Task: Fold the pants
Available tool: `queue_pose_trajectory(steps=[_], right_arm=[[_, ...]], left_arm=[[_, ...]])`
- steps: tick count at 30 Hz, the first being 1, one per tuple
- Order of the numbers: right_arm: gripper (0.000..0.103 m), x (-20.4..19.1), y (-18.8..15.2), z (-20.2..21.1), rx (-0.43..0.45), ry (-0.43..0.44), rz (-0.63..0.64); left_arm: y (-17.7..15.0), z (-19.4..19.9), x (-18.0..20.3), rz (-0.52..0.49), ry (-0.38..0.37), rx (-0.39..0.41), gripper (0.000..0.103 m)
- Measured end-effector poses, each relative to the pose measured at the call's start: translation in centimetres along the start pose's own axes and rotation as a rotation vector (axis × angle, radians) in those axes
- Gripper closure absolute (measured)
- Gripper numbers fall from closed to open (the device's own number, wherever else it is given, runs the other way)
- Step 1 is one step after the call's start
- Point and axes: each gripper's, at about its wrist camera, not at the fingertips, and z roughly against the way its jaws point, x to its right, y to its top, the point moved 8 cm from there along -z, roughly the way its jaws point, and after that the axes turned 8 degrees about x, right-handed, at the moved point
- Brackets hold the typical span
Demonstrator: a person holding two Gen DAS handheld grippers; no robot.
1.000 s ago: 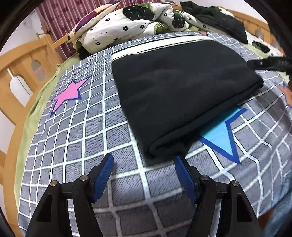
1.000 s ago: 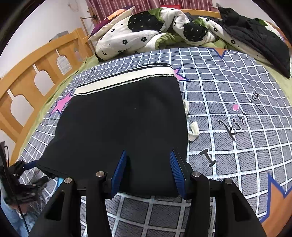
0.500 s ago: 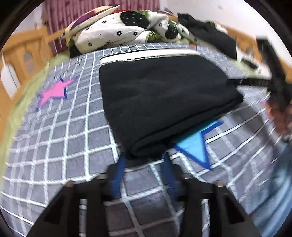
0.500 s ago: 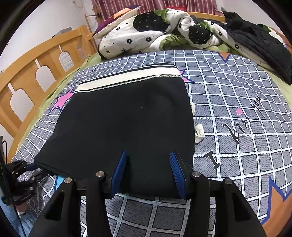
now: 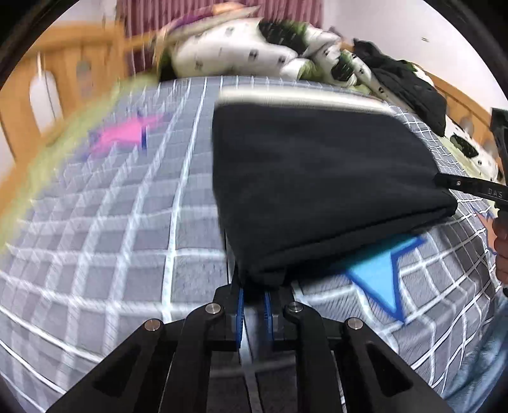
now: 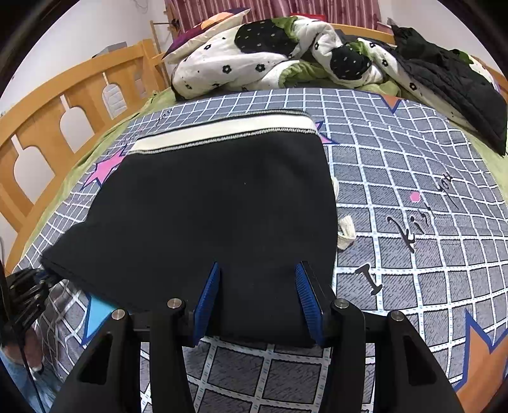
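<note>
Black pants with a white waistband lie folded on the checked bedspread. My left gripper is shut on their near corner, and black cloth is pinched between the blue pads. This view is blurred by motion. The left gripper also shows at the pants' left corner in the right wrist view. My right gripper stands half open over the pants' near edge. The cloth lies flat between its pads without being pinched. It shows in the left wrist view as a black finger by the pants' right corner.
A crumpled flowered quilt and a pillow lie at the head of the bed. A black jacket lies at the far right. A wooden rail runs along the left side. A white drawstring end pokes out beside the pants.
My left gripper moved onto the pants' near corner, rolled a little and shut on it. The right gripper kept still, with the same gap between its jaws.
</note>
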Motion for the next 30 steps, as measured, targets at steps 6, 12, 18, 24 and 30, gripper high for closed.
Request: queue_pose_trajectory(steps=[6,12,18,24,30], right_arm=[[0.054,-1.0,-0.5,0.0,-0.014,-0.047,0.108],[0.054,-0.4,0.7,1.2,0.021,-0.011,0.061],[0.054,-1.1,1.1,0.9,0.056,-0.01,0.08],[0.054,-0.6,0.2,0.5,0.04,-0.032,0.092],[0.054,-0.7,0.1,0.1,0.04,-0.052,0.093]], left_arm=[[-1.1,2.0,-0.1,0.001,-0.024,-0.03,0.087],[0.9,5.1,-0.4,0.026,-0.003,0.081,0.087],[2.3,3.7,1.6,-0.116,0.026,0.046,0.071],[1.4,2.2,0.7,-0.042,0.02,0.027,0.071],[1.1,1.0,-1.3,0.078,0.036,0.021,0.094]])
